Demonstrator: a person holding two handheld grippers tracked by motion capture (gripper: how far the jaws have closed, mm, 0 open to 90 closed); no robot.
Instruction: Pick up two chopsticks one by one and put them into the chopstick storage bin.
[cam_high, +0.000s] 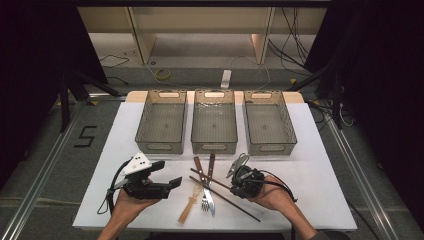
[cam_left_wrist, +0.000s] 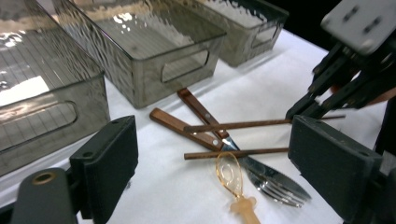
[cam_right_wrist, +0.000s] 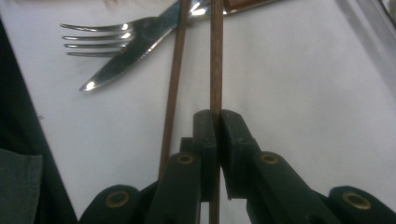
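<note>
right gripper (cam_right_wrist: 215, 122): jaws pinched tight on one brown chopstick (cam_right_wrist: 215, 56), stick runs straight between the pads; in the high view this gripper (cam_high: 233, 186) sits at the near right of the cutlery pile
held chopstick: lies low over the white table cover (cam_high: 310, 170), crossing above the knife and fork
second chopstick (cam_right_wrist: 173, 88): free, just beside the held one, passes left of the jaws, not gripped
left gripper (cam_left_wrist: 212, 172): jaws wide apart, nothing between them; held off the table at near left (cam_high: 170, 175), pointing toward the pile
fork (cam_right_wrist: 100, 39): steel, tines toward the near edge, wooden handle (cam_left_wrist: 175, 125)
knife (cam_right_wrist: 135, 51): steel blade lying against the fork, wooden handle (cam_left_wrist: 198, 108)
amber plastic spoon (cam_left_wrist: 231, 179): clear bowl beside the fork tines, handle toward the near edge
bins: three smoky clear plastic bins in a row at the far side, left (cam_high: 161, 127), middle (cam_high: 214, 127), right (cam_high: 269, 129)
hands: left hand (cam_high: 131, 202) and right hand (cam_high: 272, 195) come in from the bottom edge
</note>
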